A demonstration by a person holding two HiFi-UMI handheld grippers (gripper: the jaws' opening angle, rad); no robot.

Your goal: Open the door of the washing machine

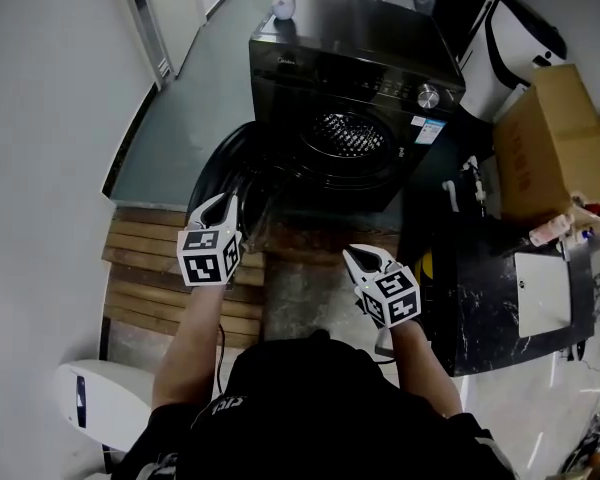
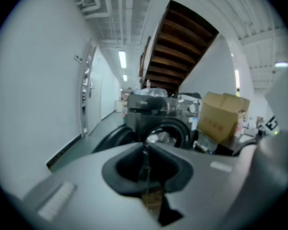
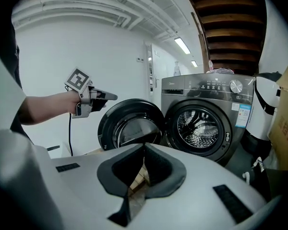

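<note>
Already the door [image 1: 223,171] stands swung wide, hanging at 9 o'clock of the washer's [image 1: 365,58] open drum [image 1: 348,134]. Left gripper [image 1: 220,208] hovers near the door's 6 o'clock edge, apart from it, jaws together on nothing. Right gripper [image 1: 364,259] is at 6 o'clock of the drum, well back from it, jaws likewise pressed together and empty. Wooden planks [image 1: 145,268] lie at 8 o'clock of the washer.
</note>
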